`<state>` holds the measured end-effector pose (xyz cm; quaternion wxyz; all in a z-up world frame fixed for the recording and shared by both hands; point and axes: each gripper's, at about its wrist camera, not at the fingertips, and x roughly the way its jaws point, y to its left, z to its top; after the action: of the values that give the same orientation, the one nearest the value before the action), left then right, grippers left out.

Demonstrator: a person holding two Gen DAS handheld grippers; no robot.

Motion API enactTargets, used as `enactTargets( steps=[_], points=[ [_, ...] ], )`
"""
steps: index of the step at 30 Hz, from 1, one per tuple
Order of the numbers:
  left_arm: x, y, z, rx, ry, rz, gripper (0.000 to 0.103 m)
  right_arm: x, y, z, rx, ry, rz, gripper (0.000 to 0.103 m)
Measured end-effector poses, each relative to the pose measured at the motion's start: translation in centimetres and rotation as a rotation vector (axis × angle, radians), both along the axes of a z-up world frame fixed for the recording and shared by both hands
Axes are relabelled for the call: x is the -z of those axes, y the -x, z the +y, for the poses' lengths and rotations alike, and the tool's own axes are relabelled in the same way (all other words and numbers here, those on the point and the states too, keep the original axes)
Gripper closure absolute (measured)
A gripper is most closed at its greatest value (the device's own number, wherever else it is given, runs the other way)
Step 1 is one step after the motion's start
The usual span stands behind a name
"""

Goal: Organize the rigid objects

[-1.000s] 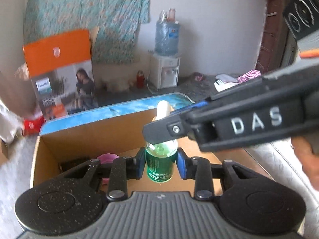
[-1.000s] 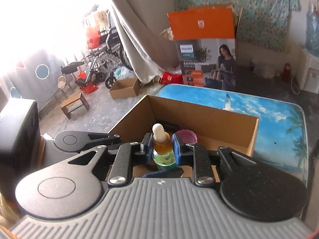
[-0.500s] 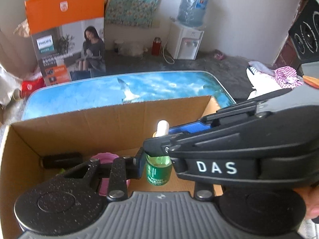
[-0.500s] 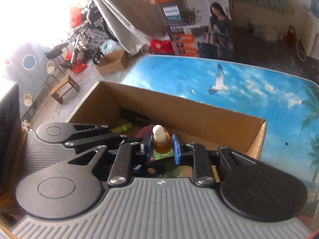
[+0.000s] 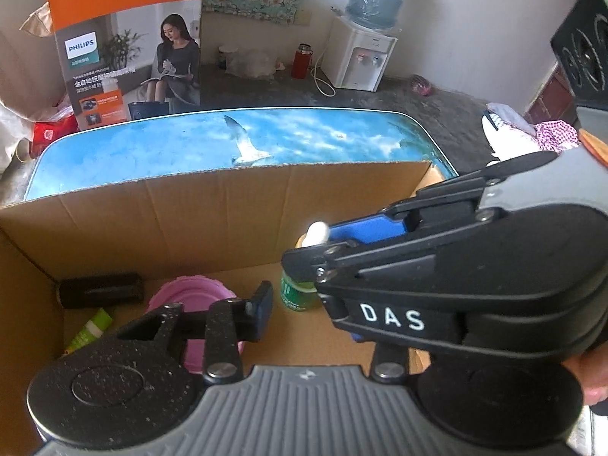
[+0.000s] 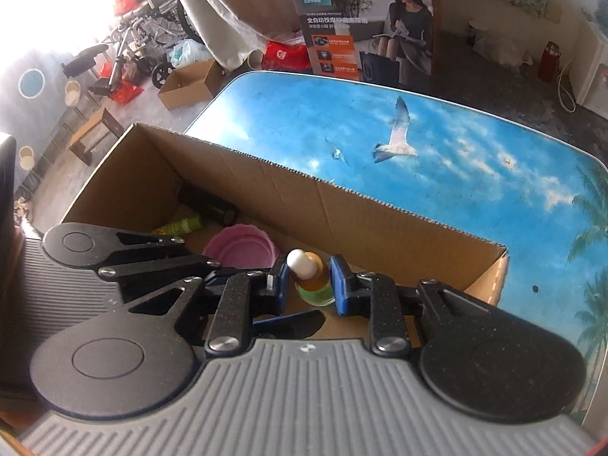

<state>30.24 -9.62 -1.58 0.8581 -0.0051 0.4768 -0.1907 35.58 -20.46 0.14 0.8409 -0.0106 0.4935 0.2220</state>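
A small green dropper bottle [image 6: 312, 280] with a white bulb stands upright on the floor of the cardboard box [image 6: 380, 220]. My right gripper [image 6: 308, 285] straddles its neck with the blue pads apart from it, so it is open. In the left wrist view the bottle [image 5: 300, 292] stands beyond my left gripper [image 5: 304, 304], which is open; its right finger is hidden under the right gripper's body [image 5: 456, 285].
In the box lie a pink lid [image 5: 190, 300], a black cylinder [image 5: 100, 289] and a light green tube [image 5: 89, 328]. The box sits on a blue sky-print table [image 6: 456, 159]. A Philips carton [image 5: 125, 45] stands behind the table.
Both grippers lowered the bottle into the box. Both sets of jaws have opened off it, and the bottle now stands on the box floor.
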Motion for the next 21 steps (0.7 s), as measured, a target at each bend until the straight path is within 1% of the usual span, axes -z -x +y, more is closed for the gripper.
enactTargets(
  steps=[1,3,5,6,7,9,10,11,12,13,15,18,20,21],
  points=[
    [-0.1,0.1,0.1,-0.002,-0.001,-0.005,0.057,-0.1,0.0,0.1,0.001,0.009,-0.008,0.078],
    [-0.5,0.2,0.2,-0.008,-0.003,-0.014,0.051,-0.5,0.2,0.1,0.002,0.015,-0.027,0.071],
    [-1.0,0.6,0.3,-0.011,-0.006,-0.027,0.048,-1.2,0.5,-0.1,0.011,0.006,-0.043,0.067],
    [-1.3,0.9,0.4,-0.010,-0.007,-0.035,0.044,-1.6,0.8,-0.2,0.016,0.002,-0.054,0.063],
    [-1.7,1.3,0.4,-0.007,-0.007,-0.047,0.041,-2.1,1.1,-0.4,0.023,0.000,-0.069,0.061],
    [-2.5,2.2,0.4,0.002,-0.003,-0.071,0.033,-3.3,2.1,-0.9,0.038,-0.011,-0.102,0.055],
    [-3.1,2.9,0.5,0.008,-0.002,-0.090,0.031,-4.0,2.8,-1.3,0.048,-0.024,-0.122,0.053],
    [-3.6,3.5,0.6,0.014,-0.002,-0.106,0.027,-4.7,3.6,-1.6,0.059,-0.039,-0.142,0.050],
    [-4.3,4.4,0.7,0.021,-0.002,-0.128,0.023,-5.6,4.6,-2.0,0.071,-0.055,-0.166,0.045],
    [-5.0,5.2,0.8,0.029,0.000,-0.149,0.021,-6.5,5.8,-2.4,0.081,-0.069,-0.194,0.041],
    [-6.2,7.0,1.0,0.043,0.009,-0.191,0.013,-8.2,8.8,-3.3,0.110,-0.087,-0.259,0.019],
    [-8.0,10.2,1.3,0.064,0.033,-0.264,0.005,-10.2,13.8,-4.2,0.152,-0.093,-0.364,0.007],
    [-8.9,12.4,1.5,0.067,0.036,-0.306,0.005,-10.9,17.2,-4.9,0.195,-0.102,-0.421,0.001],
    [-9.2,13.4,1.5,0.071,0.036,-0.323,0.005,-11.1,18.7,-5.4,0.216,-0.110,-0.442,0.001]
  ],
)
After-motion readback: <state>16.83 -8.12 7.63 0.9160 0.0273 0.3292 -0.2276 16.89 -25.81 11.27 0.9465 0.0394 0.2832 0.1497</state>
